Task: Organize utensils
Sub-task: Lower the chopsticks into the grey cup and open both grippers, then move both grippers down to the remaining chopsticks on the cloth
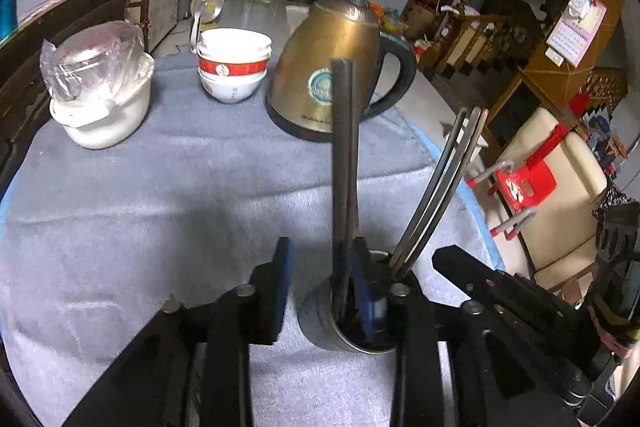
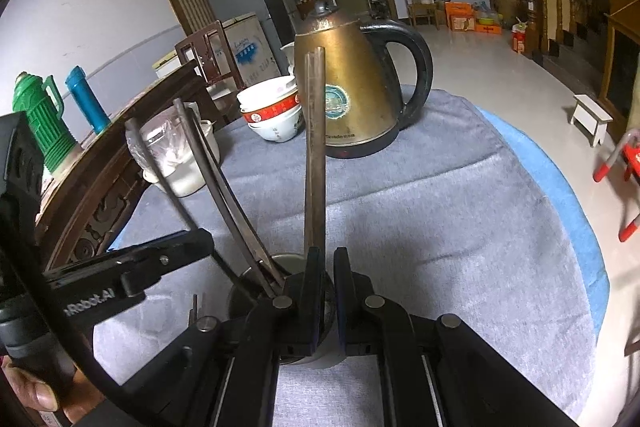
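A small metal cup (image 1: pixel 320 323) stands on the grey cloth and holds several dark chopsticks. In the left wrist view my left gripper (image 1: pixel 320 267) is open; its right finger is inside the cup, its left finger outside, with an upright chopstick pair (image 1: pixel 344 155) between them. More chopsticks (image 1: pixel 440 187) lean right in the cup. In the right wrist view my right gripper (image 2: pixel 327 267) has its fingers nearly together just above the cup (image 2: pixel 288 263), beside the upright chopstick pair (image 2: pixel 314 155). Other chopsticks (image 2: pixel 212 179) lean left.
A brass electric kettle (image 1: pixel 332 67) stands behind the cup, stacked red-and-white bowls (image 1: pixel 234 67) to its left, and a white pot with a plastic-wrapped lid (image 1: pixel 100 87) further left. The table edge with blue trim (image 2: pixel 560 195) curves on the right. A dark wooden sideboard (image 2: pixel 100 195) flanks the left.
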